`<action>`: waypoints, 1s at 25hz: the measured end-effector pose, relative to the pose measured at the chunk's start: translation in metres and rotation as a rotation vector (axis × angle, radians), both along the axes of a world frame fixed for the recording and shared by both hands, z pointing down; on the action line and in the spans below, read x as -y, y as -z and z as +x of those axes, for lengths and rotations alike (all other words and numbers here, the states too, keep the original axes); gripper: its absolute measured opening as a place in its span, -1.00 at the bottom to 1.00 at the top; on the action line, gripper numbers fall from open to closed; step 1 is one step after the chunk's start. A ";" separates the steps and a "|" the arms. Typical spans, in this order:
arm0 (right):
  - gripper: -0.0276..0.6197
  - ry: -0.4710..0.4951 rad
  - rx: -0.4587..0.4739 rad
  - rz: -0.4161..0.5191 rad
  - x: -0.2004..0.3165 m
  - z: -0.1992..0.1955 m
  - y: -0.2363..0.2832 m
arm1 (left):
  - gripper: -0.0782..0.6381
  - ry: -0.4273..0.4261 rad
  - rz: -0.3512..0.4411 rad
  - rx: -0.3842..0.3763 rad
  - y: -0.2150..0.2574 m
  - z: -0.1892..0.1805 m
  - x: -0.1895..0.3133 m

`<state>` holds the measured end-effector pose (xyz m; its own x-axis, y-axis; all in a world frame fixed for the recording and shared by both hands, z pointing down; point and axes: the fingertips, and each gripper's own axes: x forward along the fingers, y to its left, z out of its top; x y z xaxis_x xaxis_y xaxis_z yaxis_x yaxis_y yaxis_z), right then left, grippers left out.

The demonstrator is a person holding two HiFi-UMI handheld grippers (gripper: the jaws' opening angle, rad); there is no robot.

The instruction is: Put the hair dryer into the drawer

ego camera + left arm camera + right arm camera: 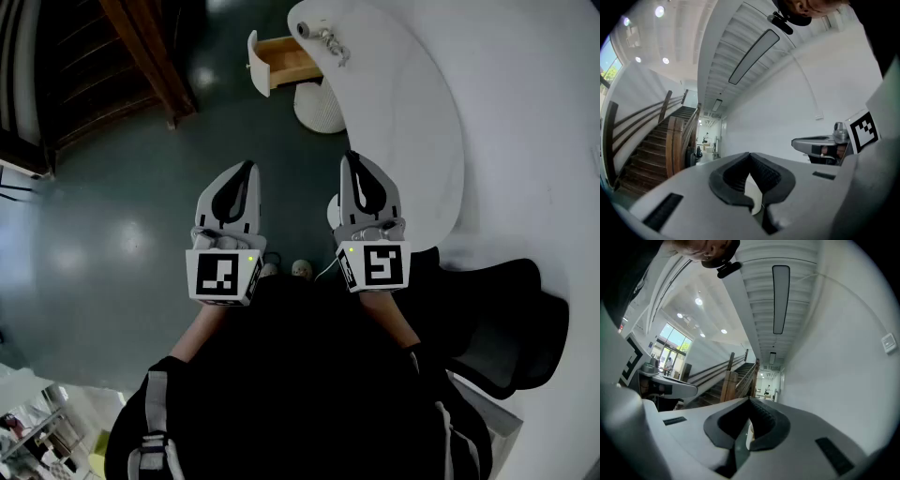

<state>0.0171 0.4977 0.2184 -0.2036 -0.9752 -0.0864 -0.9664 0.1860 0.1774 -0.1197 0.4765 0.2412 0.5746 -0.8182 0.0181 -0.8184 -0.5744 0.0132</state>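
The left hand-held gripper (pixel 247 169) and right hand-held gripper (pixel 352 159) are closed; the drawer (pixel 284 58) stands open.

Left gripper (pixel 247 169) and right gripper (pixel 352 159) point level, side by side, jaws together, empty.

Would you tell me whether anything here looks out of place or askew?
Nothing stands out. The drawer stands open at the far end of the white table, and a grey object, too small to identify, lies on top.
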 end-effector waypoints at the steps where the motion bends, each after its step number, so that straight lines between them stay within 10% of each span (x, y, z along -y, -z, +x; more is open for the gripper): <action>1: -0.84 -0.002 -0.002 0.004 0.001 0.000 0.000 | -0.76 -0.007 0.008 -0.005 0.000 0.001 0.000; 20: -0.82 -0.015 0.036 -0.068 0.041 -0.024 -0.028 | -0.76 -0.081 -0.012 -0.028 -0.011 -0.015 0.034; 25: -0.53 -0.007 0.045 -0.096 0.064 -0.020 -0.043 | -0.76 -0.080 -0.005 -0.028 -0.018 -0.011 0.054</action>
<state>-0.0024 0.4338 0.2619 -0.1951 -0.9808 -0.0014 -0.9743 0.1937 0.1150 -0.1304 0.4225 0.2592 0.6386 -0.7695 0.0050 -0.7690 -0.6380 0.0389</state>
